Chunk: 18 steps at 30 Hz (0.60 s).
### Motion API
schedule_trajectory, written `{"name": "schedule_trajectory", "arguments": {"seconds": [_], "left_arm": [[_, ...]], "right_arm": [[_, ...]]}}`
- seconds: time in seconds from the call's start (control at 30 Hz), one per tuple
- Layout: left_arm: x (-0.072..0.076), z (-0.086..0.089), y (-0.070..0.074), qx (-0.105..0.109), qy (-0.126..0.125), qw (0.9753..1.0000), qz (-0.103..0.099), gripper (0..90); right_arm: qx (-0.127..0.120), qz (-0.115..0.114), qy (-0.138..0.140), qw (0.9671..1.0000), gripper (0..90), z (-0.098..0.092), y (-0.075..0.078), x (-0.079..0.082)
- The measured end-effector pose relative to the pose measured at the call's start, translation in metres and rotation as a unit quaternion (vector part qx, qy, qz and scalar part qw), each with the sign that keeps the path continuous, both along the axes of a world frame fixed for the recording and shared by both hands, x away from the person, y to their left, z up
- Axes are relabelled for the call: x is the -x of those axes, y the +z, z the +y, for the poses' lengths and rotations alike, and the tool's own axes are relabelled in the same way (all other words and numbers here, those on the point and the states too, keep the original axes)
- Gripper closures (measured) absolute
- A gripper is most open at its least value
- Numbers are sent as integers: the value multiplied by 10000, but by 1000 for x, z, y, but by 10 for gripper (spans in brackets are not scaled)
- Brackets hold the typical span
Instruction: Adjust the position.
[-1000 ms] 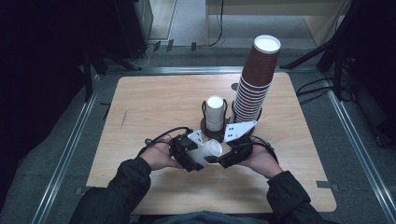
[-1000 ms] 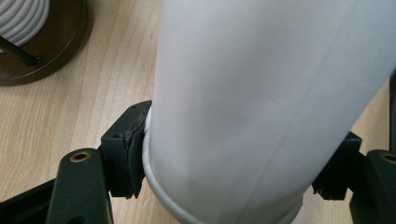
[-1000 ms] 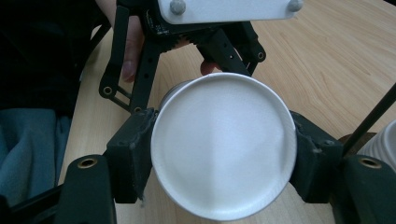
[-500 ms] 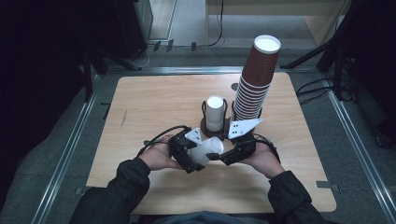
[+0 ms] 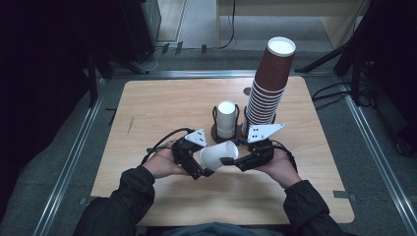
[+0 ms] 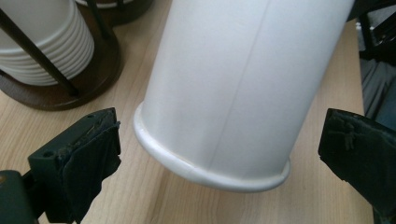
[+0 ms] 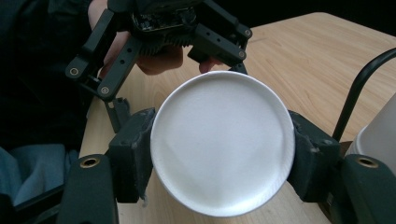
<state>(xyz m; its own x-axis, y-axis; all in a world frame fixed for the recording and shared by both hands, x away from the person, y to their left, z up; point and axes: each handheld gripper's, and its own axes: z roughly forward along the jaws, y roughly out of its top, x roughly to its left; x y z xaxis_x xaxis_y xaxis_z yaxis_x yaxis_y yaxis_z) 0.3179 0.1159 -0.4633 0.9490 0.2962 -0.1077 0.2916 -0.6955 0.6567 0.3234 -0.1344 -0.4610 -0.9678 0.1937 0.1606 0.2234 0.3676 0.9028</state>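
A dim room surrounds the wooden bench (image 5: 147,113); a white paper cup (image 5: 219,155) lies sideways between both tools, pinched by the right hand-held gripper (image 7: 222,149), apparently a handover. The left hand-held gripper (image 6: 219,140) is spread around it and must close next
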Motion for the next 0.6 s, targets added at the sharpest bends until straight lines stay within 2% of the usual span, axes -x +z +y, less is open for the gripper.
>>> {"name": "schedule_trajectory", "arguments": {"seconds": [0.2,0.47,0.6], "left_arm": [[0,-1,1,266,59,9996,80,0],[1,-4,1,285,24,9996,34,2],[1,-2,2,486,-26,9988,104,147]], "right_arm": [[-213,57,2,9998,338,-1,2,1],[-616,120,36,9980,338,-3,6,1],[-651,132,38,9978,337,-3,7,2]]}}
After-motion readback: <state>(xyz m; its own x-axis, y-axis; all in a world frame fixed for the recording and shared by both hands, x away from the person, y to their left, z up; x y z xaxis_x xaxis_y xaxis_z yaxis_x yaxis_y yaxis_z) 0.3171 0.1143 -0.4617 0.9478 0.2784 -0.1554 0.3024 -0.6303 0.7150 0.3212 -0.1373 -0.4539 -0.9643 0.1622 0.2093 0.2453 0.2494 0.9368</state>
